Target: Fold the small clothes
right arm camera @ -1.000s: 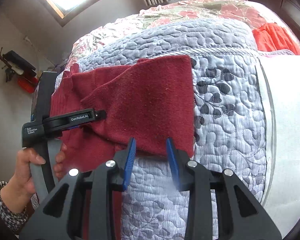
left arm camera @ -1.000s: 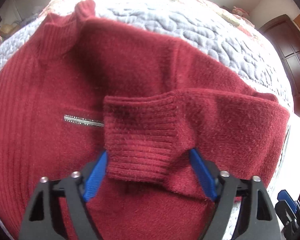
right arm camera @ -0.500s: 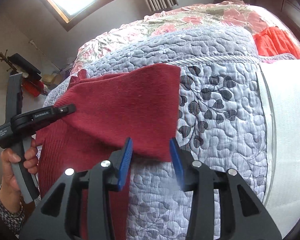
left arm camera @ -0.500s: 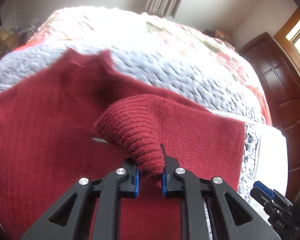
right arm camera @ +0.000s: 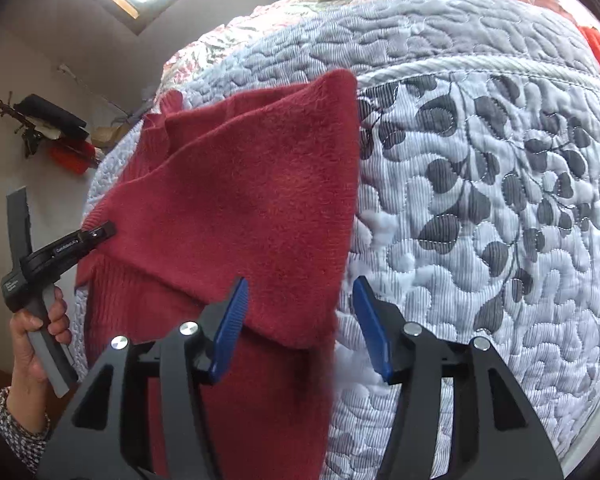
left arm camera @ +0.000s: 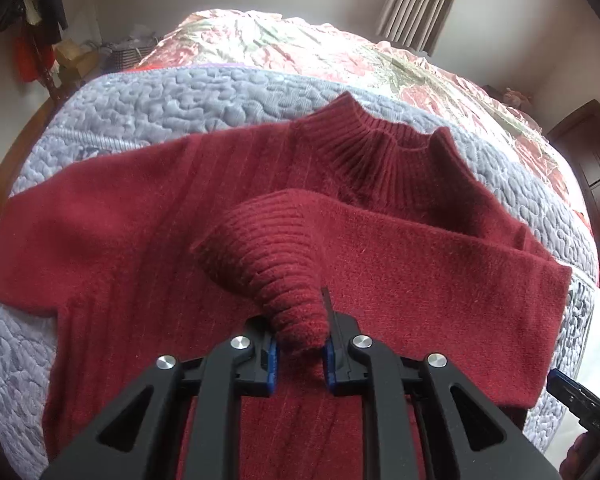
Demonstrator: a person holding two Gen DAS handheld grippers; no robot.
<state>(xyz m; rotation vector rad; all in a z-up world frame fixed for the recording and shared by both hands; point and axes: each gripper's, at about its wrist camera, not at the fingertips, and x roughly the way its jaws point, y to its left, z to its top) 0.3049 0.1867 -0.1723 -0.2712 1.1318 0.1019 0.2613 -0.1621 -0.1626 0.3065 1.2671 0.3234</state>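
Sweater: dark red knit sweater [left arm camera: 148, 240] lies spread on the quilted bed [left arm camera: 160, 100], ribbed collar [left arm camera: 380, 140] at the far end from the left tool, body running back under it.
Left tool: the left tool [left arm camera: 300, 354] is clamped narrow on the ribbed cuff [left arm camera: 276, 260] of 1 sleeve, which rises in a cone from its tips.
Sleeve: the sleeve [left arm camera: 440, 256] stretches from the pinched cuff out to the right of the left tool and ends at a straight folded edge near the bed's side.
Why held so: gripping only the cuff lets the whole sleeve be carried across the chest in 1 piece; I judge this is the sleeve-in step of the fold, early in the task.
Right tool: the right tool [right arm camera: 304, 330] stands wide and holds nothing; the folded red edge [right arm camera: 340, 200] reaches between its blue pads [right arm camera: 232, 320], the right pad over bare quilt.
Why placed so: it looks posted at the fold line, ready to pin or pinch that edge while the other side moves.
Hand: a hand [right arm camera: 36, 336] in a patterned sleeve grips the left tool's handle, far left of the right tool.
Writing: white lettering on the left tool's arm [right arm camera: 66, 247] seems to read "GenRobot.AI"; a smaller label lower on the handle is too small to read.
Risk: loose knit may slip or drag the layer beneath.
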